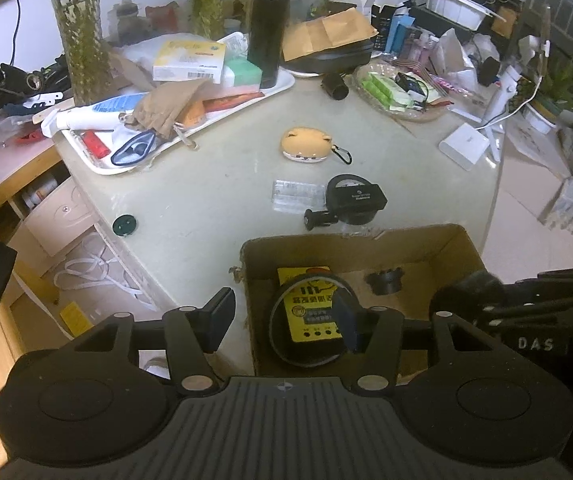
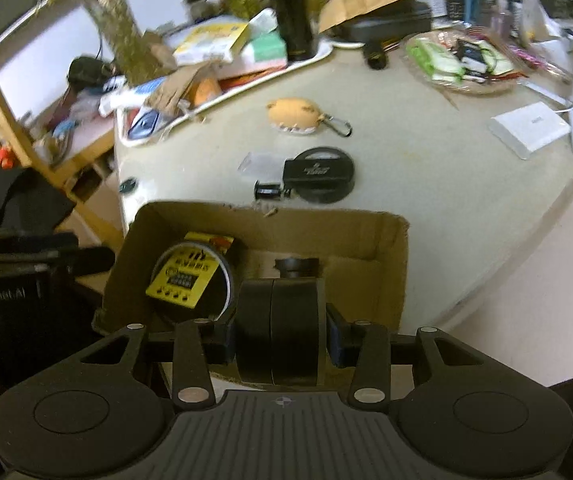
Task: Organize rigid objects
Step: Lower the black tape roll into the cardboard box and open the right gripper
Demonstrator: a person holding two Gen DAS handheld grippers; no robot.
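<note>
Clamped between the pads of the right gripper, at the bottom centre of its own view, sits a black round puck, a two-part disc held on edge just above the open cardboard box. It looks stiff and smooth, probably light plastic, so the flat faces the pads press on seem the safest hold; the rounded rim would likely slip. Inside the box, at centre left, a yellow-faced round meter leans against the wall, and a small black ring lies toward the far wall, leaving bare floor between them for the puck. Over the box's left wall, low in the left wrist view, the left gripper has its fingers apart with nothing gripped. Beyond the box on the pale table wait a black dial gauge, a clear plastic case and a tan pouch; none blocks the drop.
</note>
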